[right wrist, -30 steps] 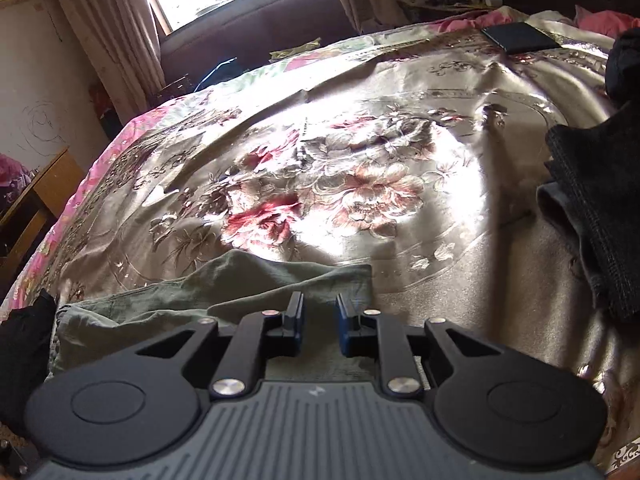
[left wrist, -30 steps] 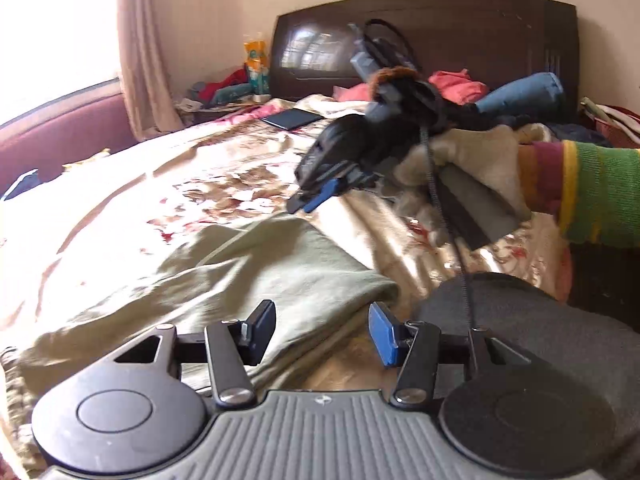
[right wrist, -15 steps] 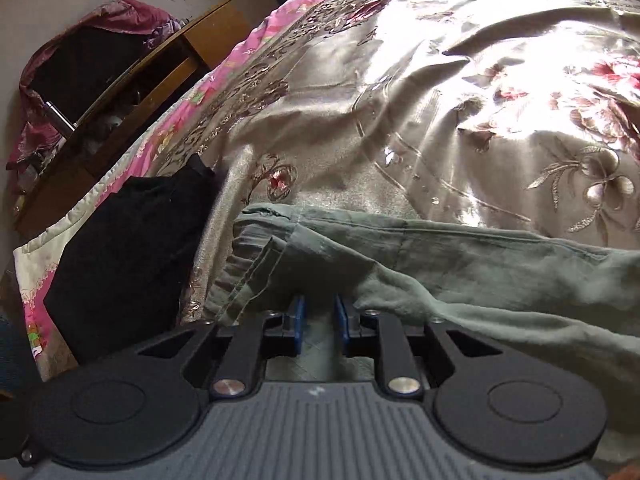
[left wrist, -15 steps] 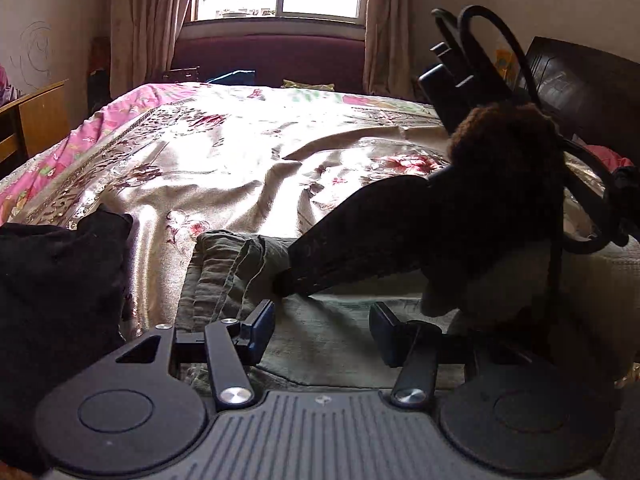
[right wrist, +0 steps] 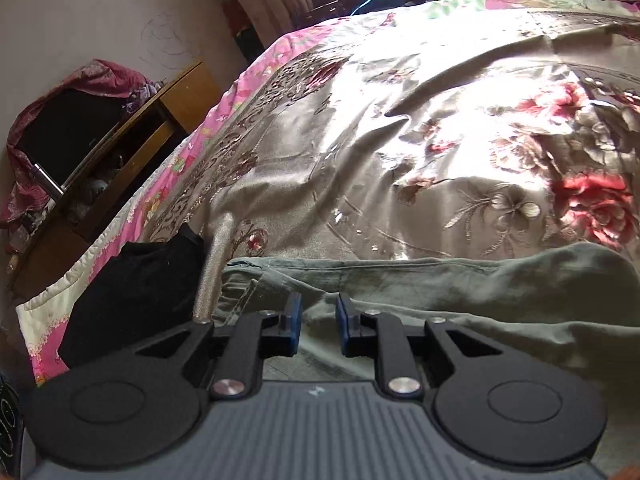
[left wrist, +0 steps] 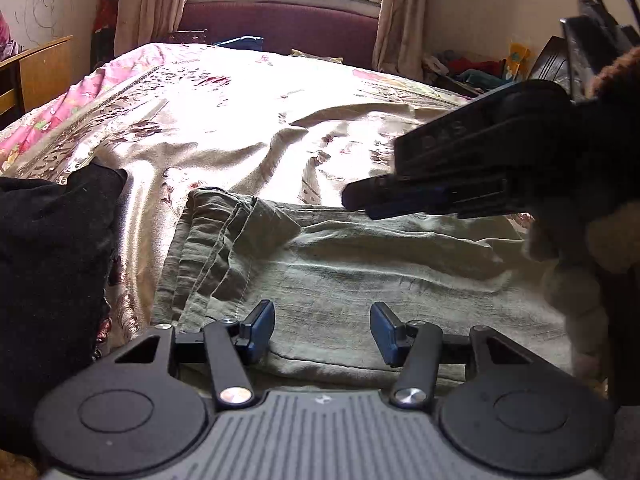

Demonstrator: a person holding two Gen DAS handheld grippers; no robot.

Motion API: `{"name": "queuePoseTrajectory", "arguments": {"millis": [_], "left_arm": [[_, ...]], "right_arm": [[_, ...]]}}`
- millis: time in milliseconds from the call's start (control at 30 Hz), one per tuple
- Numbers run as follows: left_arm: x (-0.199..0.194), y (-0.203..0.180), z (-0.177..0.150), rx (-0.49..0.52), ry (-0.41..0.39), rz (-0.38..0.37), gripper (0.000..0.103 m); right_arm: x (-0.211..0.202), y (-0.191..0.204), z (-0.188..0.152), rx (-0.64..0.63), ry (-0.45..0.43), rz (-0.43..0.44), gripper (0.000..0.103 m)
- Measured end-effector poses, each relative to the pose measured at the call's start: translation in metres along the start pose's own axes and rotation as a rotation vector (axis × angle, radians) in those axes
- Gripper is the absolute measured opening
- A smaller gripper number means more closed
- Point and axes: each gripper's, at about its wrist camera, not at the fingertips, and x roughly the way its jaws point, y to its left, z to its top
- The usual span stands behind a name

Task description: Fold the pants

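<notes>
Olive-green pants [left wrist: 340, 264] lie folded across the lower middle of both frames, on the floral bed cover [left wrist: 240, 120], with a black garment [left wrist: 52, 272] just beside them at left. The left gripper [left wrist: 322, 330] hangs over the pants with jaws released, nothing between them. The right gripper [right wrist: 318, 322], jaws narrowly parted and empty, hovers above the waistband end [right wrist: 256, 280].

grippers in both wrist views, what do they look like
Both are matt black plastic. The left gripper and right gripper each have a ribbed grey-black deck with a small white logo, two round discs at the sides, silver rivets on angled linkage arms, and blue pads on the jaws. In the left wrist view a black cable loops above the right gripper, beside brown fuzzy trim.
</notes>
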Motion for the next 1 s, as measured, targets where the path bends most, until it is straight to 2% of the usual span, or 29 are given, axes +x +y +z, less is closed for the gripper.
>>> {"name": "queuePoseTrajectory", "arguments": {"millis": [133,233,300,433,600,700,767,833,900,1000], "left_arm": [[-0.004,-0.005,0.001,0.020,-0.023,-0.013,0.065],[-0.014,-0.015,0.000,0.063,-0.068,-0.041,0.065],[-0.020,-0.027,-0.003,0.116,-0.101,-0.064,0.065],[-0.030,-0.069,-0.014,0.301,-0.137,-0.132,0.065],[-0.028,-0.130,-0.035,0.502,-0.073,-0.283,0.070],[-0.023,-0.170,-0.058,0.732,-0.081,-0.297,0.070],[-0.020,-0.186,-0.069,0.835,-0.082,-0.318,0.071],[-0.016,-0.198,-0.077,0.891,-0.063,-0.332,0.071],[-0.005,-0.207,-0.083,0.919,-0.033,-0.336,0.071],[0.010,-0.227,-0.093,0.976,-0.029,-0.307,0.071]], "right_arm": [[-0.071,-0.062,-0.026,0.123,-0.113,-0.195,0.027],[-0.107,-0.109,-0.047,0.204,-0.142,-0.328,0.029],[-0.119,-0.134,-0.056,0.251,-0.165,-0.352,0.030],[-0.113,-0.167,-0.065,0.324,-0.184,-0.296,0.035],[-0.092,-0.187,-0.060,0.332,-0.148,-0.198,0.036],[-0.093,-0.196,-0.056,0.355,-0.143,-0.121,0.036],[-0.093,-0.203,-0.054,0.376,-0.137,-0.079,0.036],[-0.091,-0.208,-0.052,0.379,-0.130,-0.046,0.036],[-0.087,-0.211,-0.051,0.364,-0.122,-0.023,0.041],[-0.083,-0.213,-0.051,0.360,-0.124,-0.003,0.042]]}}
